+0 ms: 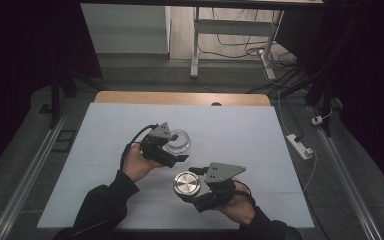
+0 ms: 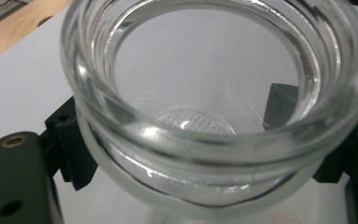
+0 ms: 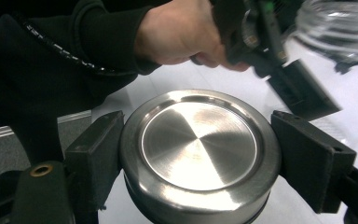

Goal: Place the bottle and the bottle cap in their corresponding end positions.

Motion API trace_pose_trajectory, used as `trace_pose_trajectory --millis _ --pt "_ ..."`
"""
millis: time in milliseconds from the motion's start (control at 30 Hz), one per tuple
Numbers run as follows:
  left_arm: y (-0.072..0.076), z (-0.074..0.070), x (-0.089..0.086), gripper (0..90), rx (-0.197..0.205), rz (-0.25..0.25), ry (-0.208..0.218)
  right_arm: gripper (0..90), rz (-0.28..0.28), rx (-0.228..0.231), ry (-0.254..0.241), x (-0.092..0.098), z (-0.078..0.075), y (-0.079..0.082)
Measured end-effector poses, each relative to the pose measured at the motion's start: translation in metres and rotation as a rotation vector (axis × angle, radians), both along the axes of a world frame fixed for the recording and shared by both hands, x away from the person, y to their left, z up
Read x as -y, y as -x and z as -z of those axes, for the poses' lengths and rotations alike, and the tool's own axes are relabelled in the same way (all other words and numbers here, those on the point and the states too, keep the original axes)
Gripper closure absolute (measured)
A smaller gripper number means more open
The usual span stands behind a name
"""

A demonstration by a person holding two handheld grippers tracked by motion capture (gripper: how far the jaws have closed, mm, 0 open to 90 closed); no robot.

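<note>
A clear glass jar (image 1: 179, 141) with a thick threaded rim sits mid-table, clamped between the jaws of the left gripper (image 1: 176, 156), whose hand (image 1: 139, 162) angles in from the near left. Nothing can be seen inside it. Just near and right, the right gripper (image 1: 187, 186) is closed on a round brushed-metal lid (image 1: 186, 183), flat face up, above the white table (image 1: 240, 130).

Overall light: dim room, dark at left and right edges of high view; white table (image 1: 240, 130) brightest.
Glare: radial sheen on metal lid (image 3: 199, 140); bright streaks on glass jar (image 2: 214, 154) rim.
Blur: far hand (image 3: 182, 30) smeared in right gripper view; jar rim soft up close.
Shadows: faint, soft.
</note>
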State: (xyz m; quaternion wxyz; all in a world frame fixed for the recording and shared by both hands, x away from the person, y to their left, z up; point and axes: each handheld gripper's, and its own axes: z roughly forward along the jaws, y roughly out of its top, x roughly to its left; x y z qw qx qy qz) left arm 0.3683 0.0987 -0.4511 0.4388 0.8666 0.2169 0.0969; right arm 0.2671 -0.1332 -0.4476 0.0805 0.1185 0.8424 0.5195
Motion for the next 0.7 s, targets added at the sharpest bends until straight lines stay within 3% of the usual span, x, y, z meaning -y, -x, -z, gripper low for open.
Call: trace_pose_trajectory --millis 200,467,700 --pt "-0.005 0.001 0.005 15.6 0.008 0.0 -0.005 19.7 0.0 -0.017 0.0 -0.001 0.009 0.0" --pt "-0.011 0.01 0.003 15.6 0.007 -0.036 0.012 19.7 0.01 -0.021 0.014 -0.003 0.021 -0.001" --pt "-0.015 0.017 0.002 15.6 0.001 -0.047 0.009 19.7 0.011 -0.013 0.051 -0.008 0.034 -0.003"
